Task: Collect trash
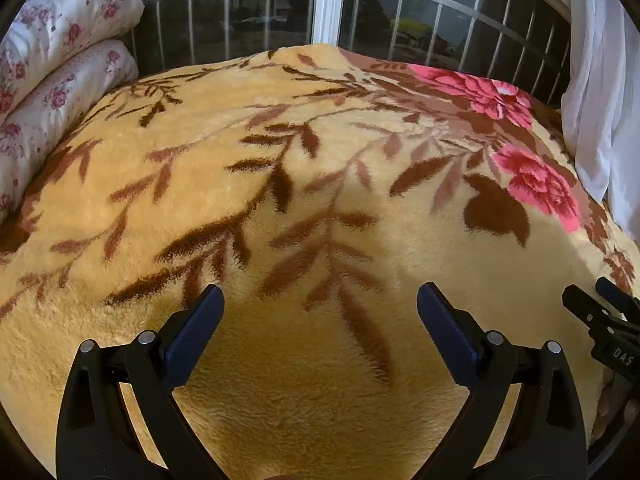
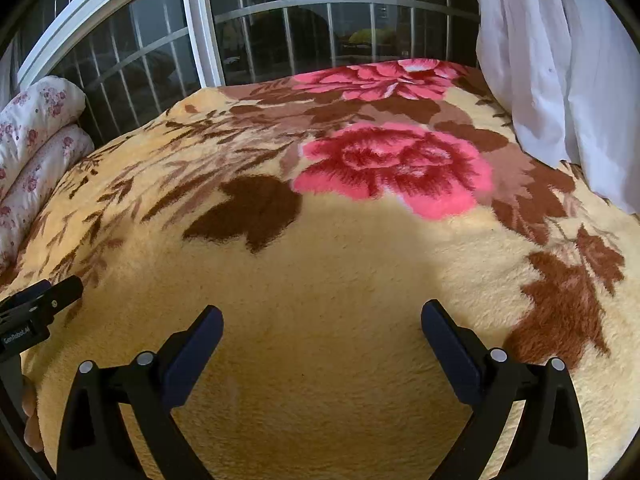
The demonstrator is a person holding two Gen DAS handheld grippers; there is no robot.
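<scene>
A yellow floral blanket (image 1: 320,208) covers the bed before me; rolled flowered bedding (image 1: 52,80) lies at its left. My left tongs (image 1: 320,300) and right tongs (image 2: 322,316) gape wide, empty; I see no trash.

Blanket (image 1: 304,184): yellow plush with brown leaf sprays and pink-red roses. Folded quilt (image 1: 52,64): white with small pink flowers. Curtain (image 2: 560,60): plain white.

1. From the left wrist we look forward, low and close over the floral blanket (image 1: 320,184) toward the barred window (image 1: 240,12).
2. From the right wrist we face likewise, set further right.
3. Both views share blanket, window, folded quilt (image 2: 36,132) and white curtain (image 2: 560,60).
</scene>
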